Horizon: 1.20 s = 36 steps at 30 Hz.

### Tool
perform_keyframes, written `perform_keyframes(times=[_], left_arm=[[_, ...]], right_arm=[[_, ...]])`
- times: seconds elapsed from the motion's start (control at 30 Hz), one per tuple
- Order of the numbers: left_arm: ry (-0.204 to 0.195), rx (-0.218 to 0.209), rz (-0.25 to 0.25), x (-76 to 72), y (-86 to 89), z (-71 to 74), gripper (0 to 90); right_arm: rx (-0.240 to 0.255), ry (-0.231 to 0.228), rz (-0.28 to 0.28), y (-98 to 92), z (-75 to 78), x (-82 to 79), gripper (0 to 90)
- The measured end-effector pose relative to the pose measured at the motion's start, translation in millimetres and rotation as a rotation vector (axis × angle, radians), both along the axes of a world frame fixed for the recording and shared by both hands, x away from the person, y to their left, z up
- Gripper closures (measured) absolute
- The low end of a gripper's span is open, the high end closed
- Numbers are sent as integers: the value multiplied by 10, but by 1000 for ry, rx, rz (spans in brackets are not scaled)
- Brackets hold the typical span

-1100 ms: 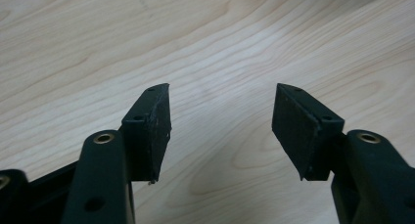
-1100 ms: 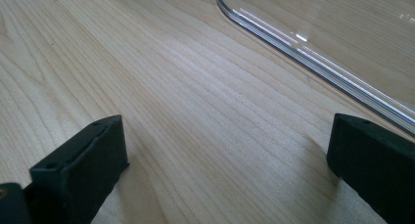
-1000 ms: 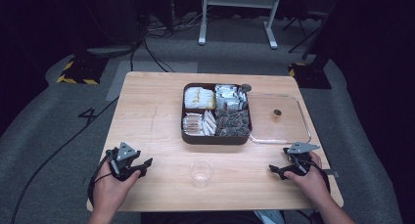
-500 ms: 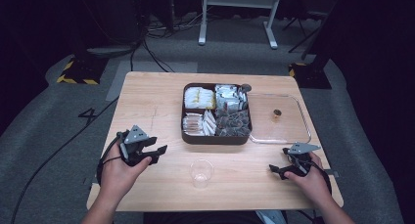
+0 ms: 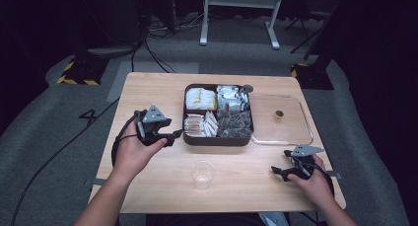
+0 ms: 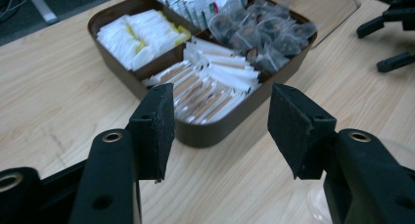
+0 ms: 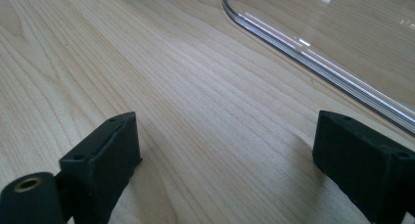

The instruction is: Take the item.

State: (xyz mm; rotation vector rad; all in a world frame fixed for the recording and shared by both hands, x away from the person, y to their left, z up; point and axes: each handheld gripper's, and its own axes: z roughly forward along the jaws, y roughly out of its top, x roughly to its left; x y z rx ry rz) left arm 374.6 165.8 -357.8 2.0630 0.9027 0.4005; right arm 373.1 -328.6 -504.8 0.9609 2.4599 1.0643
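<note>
The left gripper (image 5: 170,135) hangs with jaws apart just beside the brown tray (image 5: 217,139) — four compartments of white sachets, paper sticks, foil packets and dark tea bags. An empty clear cup (image 5: 202,173) stands nearer the person; the clear lid (image 5: 303,132) lies right of the tray, and the right gripper (image 5: 282,172) rests wide-jawed on the table (image 5: 153,88).

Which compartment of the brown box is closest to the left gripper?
The compartment of long white-and-tan sachets, directly ahead of the left gripper; the other three lie farther back in the brown box.
</note>
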Motion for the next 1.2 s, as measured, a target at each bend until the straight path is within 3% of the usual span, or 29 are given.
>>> perform_keyframes(times=[0.3,0.43,0.57,1.2], left_arm=[[-17,-28,4,330,-203,116,424],[-11,-63,-17,452,-305,142,449],[-27,-64,-28,574,-398,144,431],[13,2,-84,1222,-608,-49,424]], right_arm=[[4,-5,3,-4,3,-20,134],[4,-6,3,-5,3,-20,134],[5,-5,3,-3,3,-18,134],[5,-5,6,0,3,-10,135]])
